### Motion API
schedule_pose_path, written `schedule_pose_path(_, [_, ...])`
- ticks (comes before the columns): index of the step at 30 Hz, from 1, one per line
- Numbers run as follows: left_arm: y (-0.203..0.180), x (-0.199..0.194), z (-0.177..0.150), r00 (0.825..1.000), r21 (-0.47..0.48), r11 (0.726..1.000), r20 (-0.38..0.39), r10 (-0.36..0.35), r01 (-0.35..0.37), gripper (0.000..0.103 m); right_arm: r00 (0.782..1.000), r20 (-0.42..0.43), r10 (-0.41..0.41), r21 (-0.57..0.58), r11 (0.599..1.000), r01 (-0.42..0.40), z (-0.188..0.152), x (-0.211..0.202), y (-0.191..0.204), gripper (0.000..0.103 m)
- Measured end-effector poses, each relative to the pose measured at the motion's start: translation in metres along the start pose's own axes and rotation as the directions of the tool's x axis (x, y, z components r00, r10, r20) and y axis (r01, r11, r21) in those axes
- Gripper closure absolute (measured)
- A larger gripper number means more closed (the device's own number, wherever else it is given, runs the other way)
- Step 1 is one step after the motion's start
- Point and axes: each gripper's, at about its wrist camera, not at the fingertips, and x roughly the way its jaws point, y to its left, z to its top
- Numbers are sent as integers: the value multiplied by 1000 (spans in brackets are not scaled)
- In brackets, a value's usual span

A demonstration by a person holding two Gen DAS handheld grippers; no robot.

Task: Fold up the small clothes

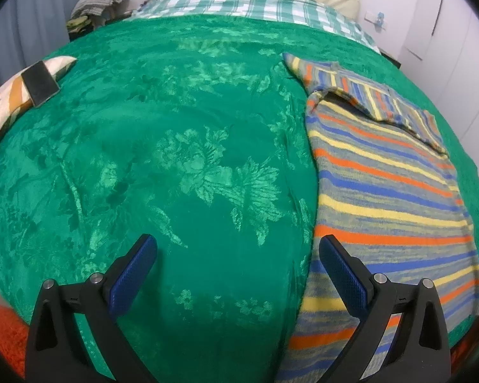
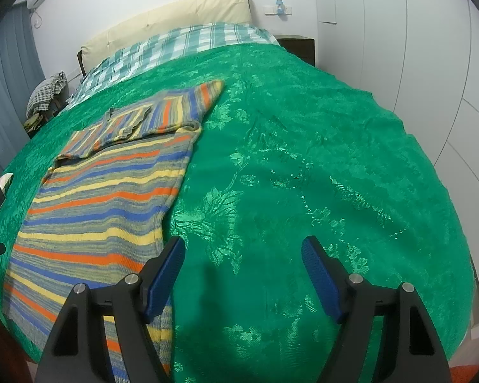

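Both pairs of fingers stand spread wide with nothing between them: the left gripper [image 1: 238, 249] hangs over bare bedspread with its right-hand finger [image 1: 345, 284] over the edge of the striped sweater [image 1: 383, 191], and the right gripper [image 2: 242, 252] hangs over bedspread with its left-hand finger [image 2: 163, 281] over the garment's near edge. Whether either finger touches the knit cannot be told.

In the left wrist view the sweater, banded in orange, yellow, blue and grey, lies flat from about 2 o'clock down to 5 o'clock; in the right wrist view it runs from 11 o'clock down to 7 o'clock. Its sleeves [image 2: 137, 121] are folded across the top of the body, one cuff poking out toward the head of the bed.

Under it lies a green bedspread [image 1: 175, 159] with a woven flower pattern. Toward 12 o'clock come a green-and-white checked sheet [image 1: 255, 3] and a cream headboard [image 2: 175, 12]. At 9 o'clock in the left wrist view a dark phone [image 1: 40, 83] rests on a striped cushion [image 1: 12, 95]. A bundle of checked cloth [image 2: 48, 92] sits beside the bed at 10 o'clock in the right wrist view, and white wardrobe doors [image 2: 431, 63] fill the 3 o'clock side.
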Motion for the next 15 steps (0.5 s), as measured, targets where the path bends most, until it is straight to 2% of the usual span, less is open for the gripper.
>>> schedule_pose_path(2, [5,-5,0,1000,-11,1000,-28,-11,11,1,1000,-15,15,7,1000,-15,3,-1,-2,28])
schedule_pose_path(5, [12,-11,-7,991,1,999,-125,-52,53,1,995,-39,90,51,995,-88,12,-17,-10,28])
schedule_pose_path(7, [12,-11,-19,981,6,996,-175,-88,90,2,983,-110,148,83,987,-140,14,-24,-13,28])
schedule_pose_path(8, [10,-10,-25,974,6,994,-201,-103,106,2,972,-156,175,91,983,-162,13,-26,-13,28])
schedule_pose_path(10, [0,-6,-33,958,24,989,-253,-133,144,3,934,-272,229,93,973,-212,2,-28,-5,28])
schedule_pose_path(11, [-7,-5,-34,957,51,988,-258,-129,147,3,919,-306,249,90,969,-232,-2,-28,-1,28])
schedule_pose_path(12, [-11,-5,-35,959,70,987,-259,-119,141,3,893,-352,279,73,960,-271,-11,-30,9,28])
schedule_pose_path(14, [-21,-4,-37,957,116,985,-277,-89,125,13,869,-416,268,33,959,-281,-23,-30,24,28])
schedule_pose_path(15, [-25,-4,-40,950,123,984,-301,-87,130,25,848,-467,252,17,961,-277,-32,-28,32,28])
